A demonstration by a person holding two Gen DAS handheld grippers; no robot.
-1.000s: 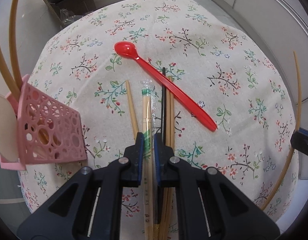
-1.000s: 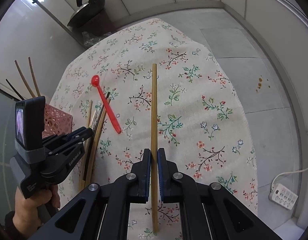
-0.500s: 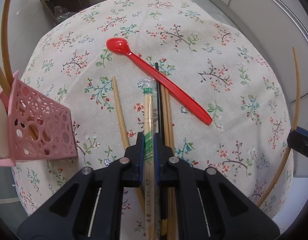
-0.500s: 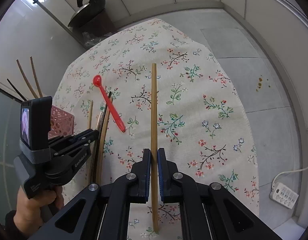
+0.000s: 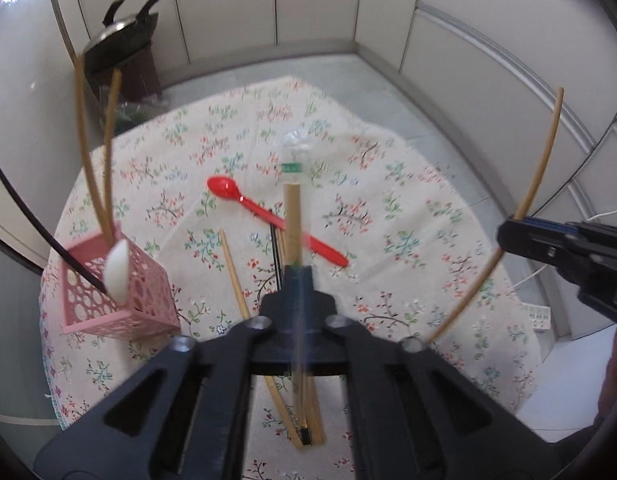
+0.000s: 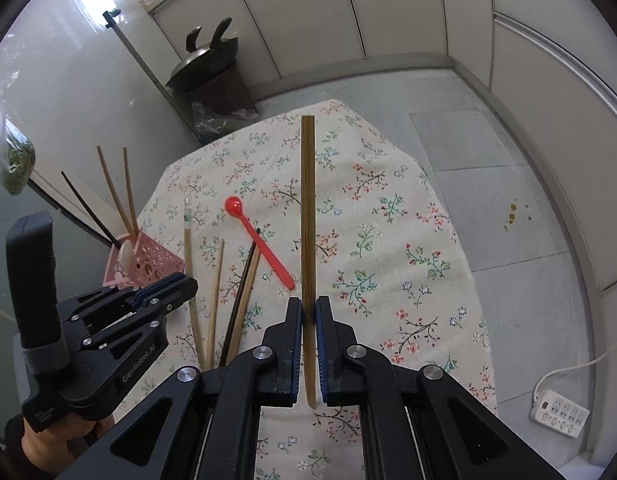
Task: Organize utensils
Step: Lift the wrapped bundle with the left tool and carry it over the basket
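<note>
Ok, your left tool (image 5: 296, 280) is raised over the surface (image 5: 408, 184), pinching wrapped chopsticks (image 5: 292, 220), tips fwd. Right tool (image 6: 308, 312) clamps one brown chopstick (image 6: 307, 200), level. Pink basket (image 5: 116, 300) holds 2 bamboo sticks, a black one & a white spoon. Red spoon (image 5: 268, 212) + loose chopsticks (image 6: 236, 300) lie on the cloth.

Left gripper (image 5: 298, 280) clamps wrapped chopsticks (image 5: 292, 220), raised above floral cloth (image 5: 408, 200); pink basket (image 5: 120, 300) at left.

Both grippers — left (image 5: 296, 276), right (image 6: 308, 312) — clamped
</note>
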